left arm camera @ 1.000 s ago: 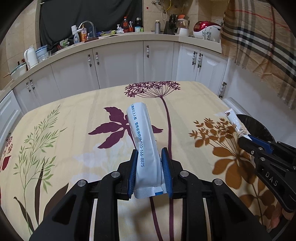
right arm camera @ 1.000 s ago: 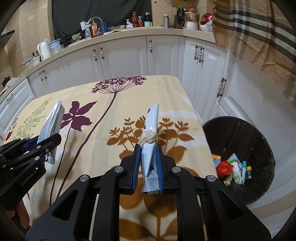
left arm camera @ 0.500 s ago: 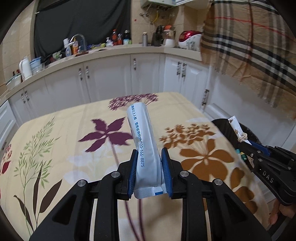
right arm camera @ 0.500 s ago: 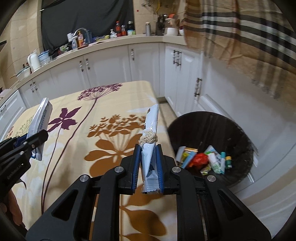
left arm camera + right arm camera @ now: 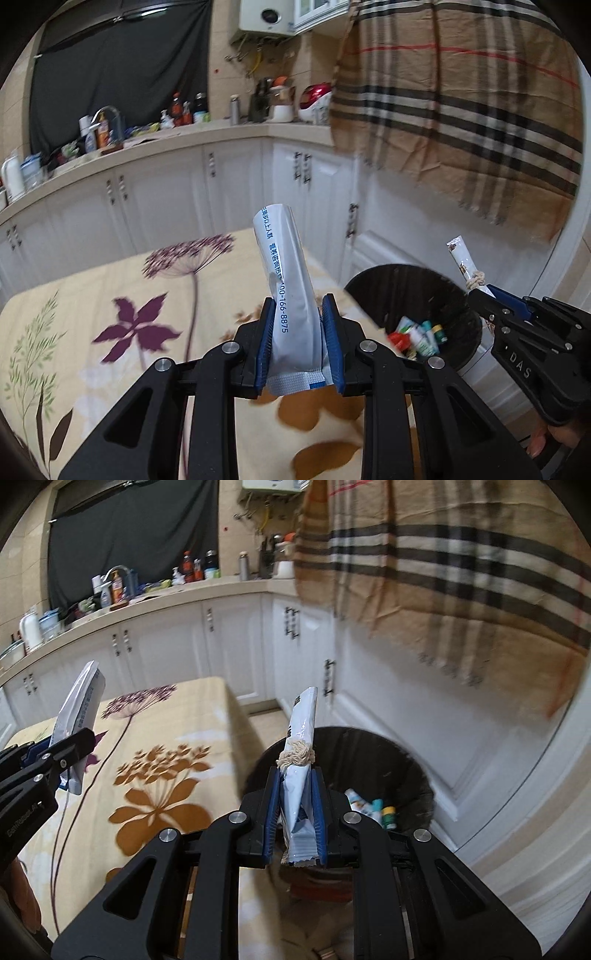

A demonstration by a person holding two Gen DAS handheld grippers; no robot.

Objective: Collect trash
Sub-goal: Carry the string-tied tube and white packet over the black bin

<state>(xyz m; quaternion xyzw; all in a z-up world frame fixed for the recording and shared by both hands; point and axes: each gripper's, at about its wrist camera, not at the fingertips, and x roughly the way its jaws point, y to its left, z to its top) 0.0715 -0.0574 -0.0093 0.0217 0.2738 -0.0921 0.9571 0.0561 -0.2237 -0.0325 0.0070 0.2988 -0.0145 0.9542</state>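
Kitchen with white cabinets [image 5: 229, 184] fills the background ahead of both grippers, and a plaid cloth [image 5: 461, 110] hangs up and to the right of them. Below the left gripper lies a table [image 5: 74, 332] under a cream cloth printed with flowers; its far corner ends just short of a round black bin [image 5: 402, 760] standing on the floor. The bin sits ahead and to the right of the left gripper, and directly ahead of and below the right gripper, with bright scraps [image 5: 421, 334] already lying in its bottom. The left gripper [image 5: 297, 341] is clamped on a silvery white packet [image 5: 286, 280] with blue print, which stands up between the blue pads and leans slightly away. The right gripper [image 5: 297, 821] is squeezed tight on a thinner white wrapper [image 5: 301, 738] that has a small knot of pale string [image 5: 295, 757] around its middle and points upward over the bin's near rim. A fingertip [image 5: 535, 445] of the person shows beneath the right gripper's handle. Judging by this, the step in hand is carrying two pieces of rubbish to the bin. The wrapper looks nearly in place, so the next move probably calls for bringing it fully over the opening and letting the jaws part. The packet appears to hang over the table edge and would need carrying further right before release, or it may land on the cloth.
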